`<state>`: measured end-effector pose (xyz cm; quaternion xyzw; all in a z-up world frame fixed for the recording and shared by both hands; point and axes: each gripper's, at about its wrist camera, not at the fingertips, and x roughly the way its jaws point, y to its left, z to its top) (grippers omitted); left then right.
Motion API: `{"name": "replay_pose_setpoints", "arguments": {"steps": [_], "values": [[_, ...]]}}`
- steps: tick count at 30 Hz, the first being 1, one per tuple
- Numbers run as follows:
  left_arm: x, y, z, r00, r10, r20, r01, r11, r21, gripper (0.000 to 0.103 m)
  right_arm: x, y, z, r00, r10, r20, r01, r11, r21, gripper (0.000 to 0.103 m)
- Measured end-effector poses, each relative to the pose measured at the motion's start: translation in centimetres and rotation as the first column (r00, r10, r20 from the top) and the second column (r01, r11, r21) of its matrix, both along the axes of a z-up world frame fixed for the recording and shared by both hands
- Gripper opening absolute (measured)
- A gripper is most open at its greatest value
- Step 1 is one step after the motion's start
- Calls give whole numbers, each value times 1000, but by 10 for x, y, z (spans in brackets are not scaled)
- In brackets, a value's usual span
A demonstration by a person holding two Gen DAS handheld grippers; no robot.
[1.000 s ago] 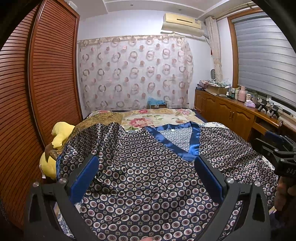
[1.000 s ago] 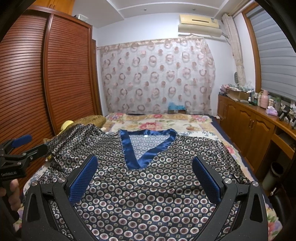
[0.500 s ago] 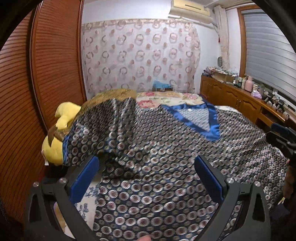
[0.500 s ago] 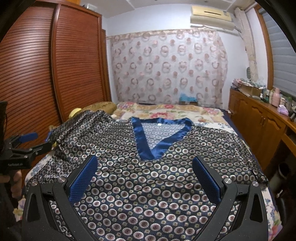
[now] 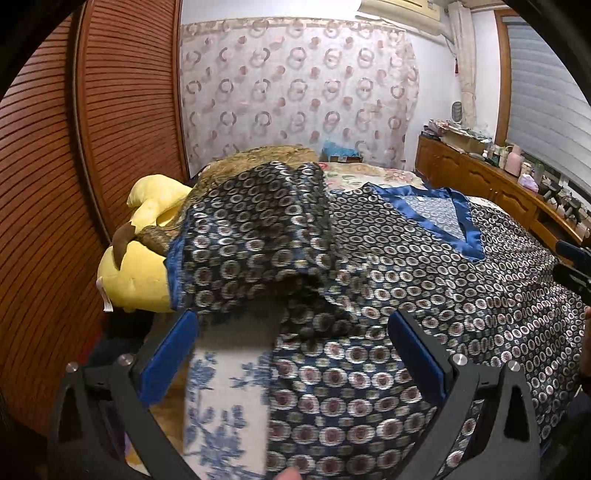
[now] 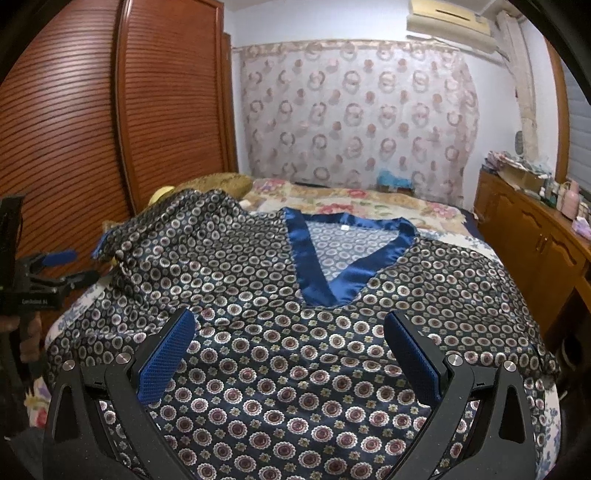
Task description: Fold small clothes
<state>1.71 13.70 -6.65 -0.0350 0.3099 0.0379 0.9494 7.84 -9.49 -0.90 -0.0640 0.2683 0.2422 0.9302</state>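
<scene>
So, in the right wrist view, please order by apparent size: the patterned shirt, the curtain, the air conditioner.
1. Patterned shirt, largest, though it lies nearest the camera, which enlarges it.
2. Curtain, hanging at the far wall.
3. Air conditioner, clearly smallest.

Left tongs (image 5: 291, 354) now nearer sleeve (image 5: 251, 236)

The only writing in view is a small line of pale lettering on the black body of the left claw (image 6: 55, 267), seen at the left edge of the right wrist view; it is too small and blurred to read. A white tag (image 5: 105, 301) hangs from the yellow stuffed toy (image 5: 136, 277) and a small white label (image 6: 345, 228) sits inside the shirt (image 6: 295, 350) collar, but no print can be made out on either.
</scene>
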Motion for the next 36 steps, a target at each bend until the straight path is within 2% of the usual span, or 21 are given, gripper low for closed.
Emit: {"name": "replay_pose_setpoints", "arguments": {"steps": [3,6,12,18,20,22,23,26,28,36], "values": [[4,21,-2,1000,3,-9,-3,999,-32,101,2,4,-3,1000,16,-11,-16,1000,-10,103],[11,36,-4,1000,7,-25,-8,998,-56,93,5,11,-6,999,27,-18,-27,999,-25,103],[27,53,-16,996,1,-85,-3,1000,-20,80,4,19,-9,998,51,-22,-52,998,-45,103],[35,59,-29,991,7,-137,-4,1000,21,74,4,23,-12,997,68,-29,-69,996,-52,103],[40,62,-32,989,13,-150,-8,999,36,61,4,24,-13,997,71,-32,-72,996,-54,103],[46,67,-35,986,15,-167,-8,999,44,40,4,24,-14,997,73,-35,-74,996,-54,103],[47,68,-36,985,13,-172,-5,999,48,38,4,24,-15,997,74,-37,-76,996,-54,103],[48,73,-32,988,19,-152,-10,998,61,25,4,23,-15,997,72,-38,-74,996,-53,103],[46,75,-26,992,21,-127,-13,998,58,5,4,21,-16,997,69,-41,-71,996,-49,103],[51,57,26,1000,-25,10,24,998,66,2,6,15,-18,997,56,-49,-58,998,-30,103]]}}
